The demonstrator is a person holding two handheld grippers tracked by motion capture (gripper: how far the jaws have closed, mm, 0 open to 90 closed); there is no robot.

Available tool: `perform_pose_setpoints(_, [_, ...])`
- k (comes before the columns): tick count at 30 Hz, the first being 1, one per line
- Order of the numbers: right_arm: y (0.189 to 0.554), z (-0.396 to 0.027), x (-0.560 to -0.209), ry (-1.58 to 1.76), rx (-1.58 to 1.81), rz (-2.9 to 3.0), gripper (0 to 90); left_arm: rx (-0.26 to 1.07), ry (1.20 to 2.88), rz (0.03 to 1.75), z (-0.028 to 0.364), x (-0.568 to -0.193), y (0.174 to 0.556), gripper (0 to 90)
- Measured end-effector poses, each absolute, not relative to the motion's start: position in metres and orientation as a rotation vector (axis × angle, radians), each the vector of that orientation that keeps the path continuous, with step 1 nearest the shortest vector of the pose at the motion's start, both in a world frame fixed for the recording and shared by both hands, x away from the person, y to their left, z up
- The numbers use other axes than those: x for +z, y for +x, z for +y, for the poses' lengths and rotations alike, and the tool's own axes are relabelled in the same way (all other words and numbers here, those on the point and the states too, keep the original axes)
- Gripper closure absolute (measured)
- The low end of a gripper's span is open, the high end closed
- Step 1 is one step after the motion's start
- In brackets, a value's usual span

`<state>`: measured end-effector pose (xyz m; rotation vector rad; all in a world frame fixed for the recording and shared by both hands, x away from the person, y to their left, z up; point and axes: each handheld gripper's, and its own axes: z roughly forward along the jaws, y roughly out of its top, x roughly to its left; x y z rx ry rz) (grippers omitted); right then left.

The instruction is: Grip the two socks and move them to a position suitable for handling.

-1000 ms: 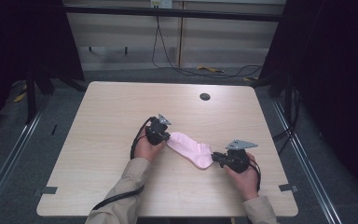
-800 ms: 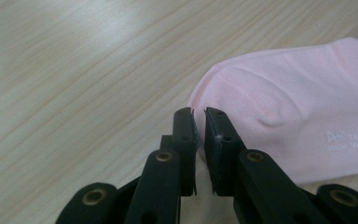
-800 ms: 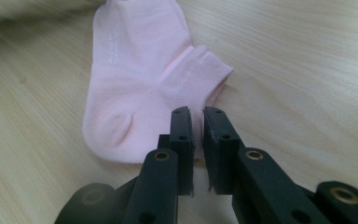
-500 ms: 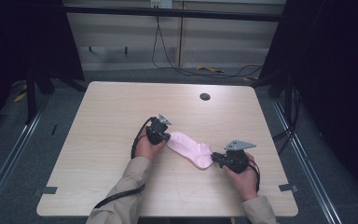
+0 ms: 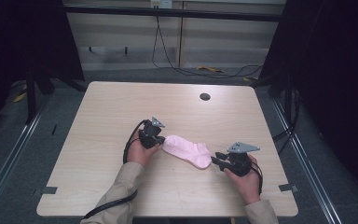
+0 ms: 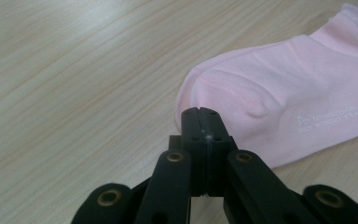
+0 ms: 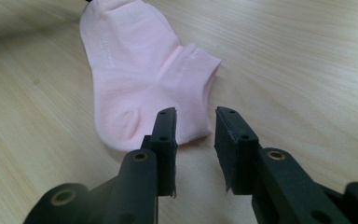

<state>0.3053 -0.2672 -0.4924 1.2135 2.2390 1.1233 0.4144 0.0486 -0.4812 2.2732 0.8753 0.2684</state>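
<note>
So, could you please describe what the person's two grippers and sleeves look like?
Both grippers are black. The left gripper and right gripper each carry a grey three-cornered plate on top and trail a black cable. Up close, the jaws are flat black blocks on hinged black links with brass-coloured pivot rings and small screw holes. The person wears light tan sleeves.

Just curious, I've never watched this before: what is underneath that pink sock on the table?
The flat pale pink fabric sock lies directly on the light wooden table. No lump suggests anything beneath it, but whatever the fabric covers cannot be seen.
</note>
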Motion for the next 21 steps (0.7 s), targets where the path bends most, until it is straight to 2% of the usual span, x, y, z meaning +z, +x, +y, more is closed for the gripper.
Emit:
perform_pose_setpoints(8, [0.303, -0.263, -0.49, 1.17, 1.137, 2.255, 67.9, 0.268, 2.235, 0.914, 0.061, -0.48, 0.405, 89.5])
perform_pose_setpoints(9, [0.303, -0.262, -0.491, 1.167, 1.135, 2.258, 68.0, 0.278, 2.223, 0.922, 0.062, -0.48, 0.405, 87.3])
perform_pose_setpoints(10, [0.303, -0.261, -0.491, 1.163, 1.136, 2.262, 68.1, 0.294, 2.214, 0.929, 0.062, -0.48, 0.405, 79.9])
perform_pose_setpoints(12, [0.304, -0.258, -0.492, 1.155, 1.137, 2.272, 68.8, 0.333, 2.235, 0.909, 0.063, -0.479, 0.406, 74.7])
perform_pose_setpoints(17, [0.304, -0.246, -0.49, 1.095, 1.154, 2.314, 75.0, 0.304, 2.225, 0.933, 0.06, -0.484, 0.41, 72.7])
perform_pose_setpoints(21, [0.303, -0.236, -0.492, 1.063, 1.138, 2.364, 83.6, 0.291, 2.225, 0.945, 0.057, -0.49, 0.411, 73.2])
